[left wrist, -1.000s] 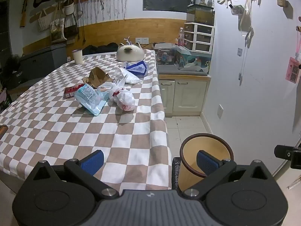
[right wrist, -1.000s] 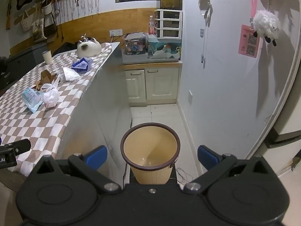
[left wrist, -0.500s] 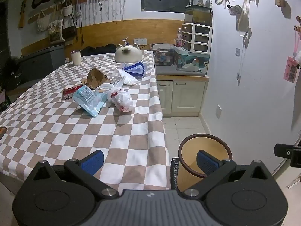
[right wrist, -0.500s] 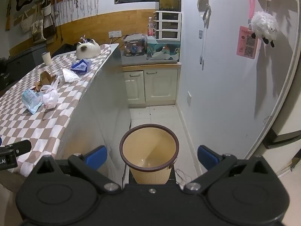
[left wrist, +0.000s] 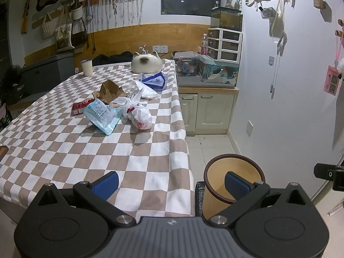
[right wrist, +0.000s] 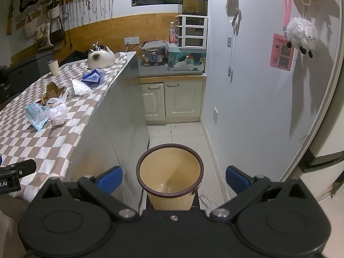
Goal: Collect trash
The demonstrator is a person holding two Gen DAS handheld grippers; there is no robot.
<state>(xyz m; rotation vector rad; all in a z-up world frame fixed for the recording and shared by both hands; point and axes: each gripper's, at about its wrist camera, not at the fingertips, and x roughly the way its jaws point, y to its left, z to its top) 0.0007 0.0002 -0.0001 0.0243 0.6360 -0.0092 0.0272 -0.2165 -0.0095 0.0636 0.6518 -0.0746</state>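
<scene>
Left gripper (left wrist: 171, 180): one, blue-padded fingers spread wide, grasping nothing, hanging over the near edge of the table.
Right gripper (right wrist: 173, 177): one, blue-padded fingers spread wide, holding nothing, above the bin.
Bin: one round tan plastic wastebasket with a dark brown rim (right wrist: 169, 173), standing on the tiled floor just beside the table's end; nothing visible inside.
Table: one, under a brown-and-white checked cloth (left wrist: 64, 142).
Trash on the cloth, six pieces, clustered mid-table, well apart from both grippers:
- one knotted white plastic bag with red print (left wrist: 138, 114)
- one light blue printed plastic packet (left wrist: 101, 116), touching that bag
- one small red flat box (left wrist: 80, 107)
- one torn brown cardboard piece (left wrist: 109, 90)
- one crumpled clear plastic bag (left wrist: 143, 90)
- one blue-and-white wrapper (left wrist: 155, 80)
Other items on the cloth: one white cat-shaped ceramic dish (left wrist: 146, 62); one cream cup (left wrist: 86, 67), both at the far end.
</scene>
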